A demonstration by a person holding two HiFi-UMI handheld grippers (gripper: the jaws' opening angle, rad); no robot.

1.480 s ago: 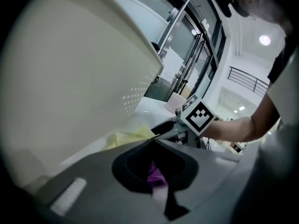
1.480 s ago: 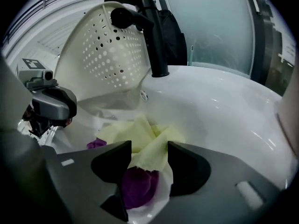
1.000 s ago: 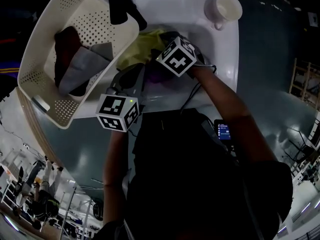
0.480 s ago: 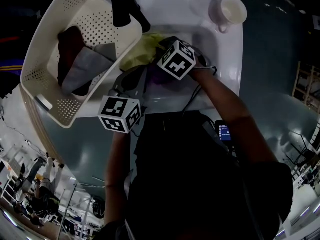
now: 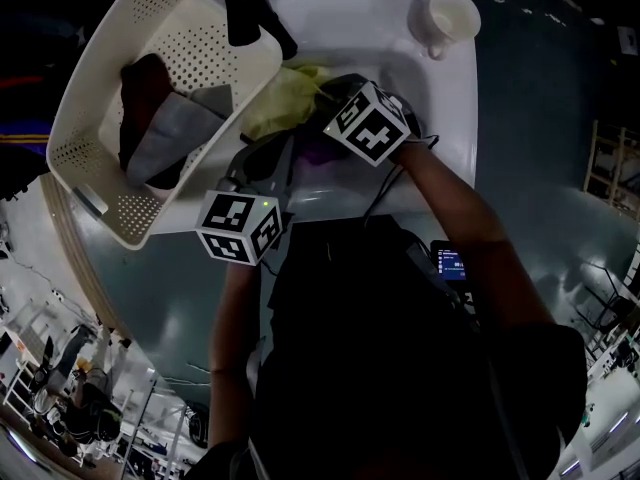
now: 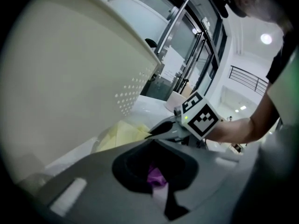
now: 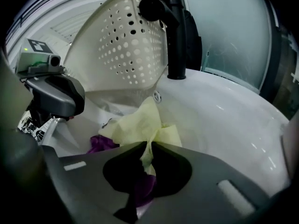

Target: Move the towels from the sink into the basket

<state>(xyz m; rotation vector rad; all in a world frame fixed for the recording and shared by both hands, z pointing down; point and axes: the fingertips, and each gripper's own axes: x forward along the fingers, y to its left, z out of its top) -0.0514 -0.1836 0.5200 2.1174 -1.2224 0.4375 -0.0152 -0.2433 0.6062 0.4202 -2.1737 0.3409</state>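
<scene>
Sink (image 5: 385,23) white, hall (image 6: 196,45) glass-walled; right hand-held gripper (image 7: 142,181) just closed on yellow towel (image 7: 140,125); left hand-held gripper (image 6: 161,190) pinching purple towel (image 6: 156,175)

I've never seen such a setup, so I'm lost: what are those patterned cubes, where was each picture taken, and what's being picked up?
No robot here: a person holds a two-jaw gripper in each hand, and the cubes are part of those. One picture comes from a camera on the person's head, looking down; the other two from cameras riding on the grippers. Below is a white sink with a black tap, a cup on its rim and a perforated basket beside it. The right gripper has just been closing its jaws and pinches the yellow towel; the left gripper appears shut on the purple towel.
</scene>
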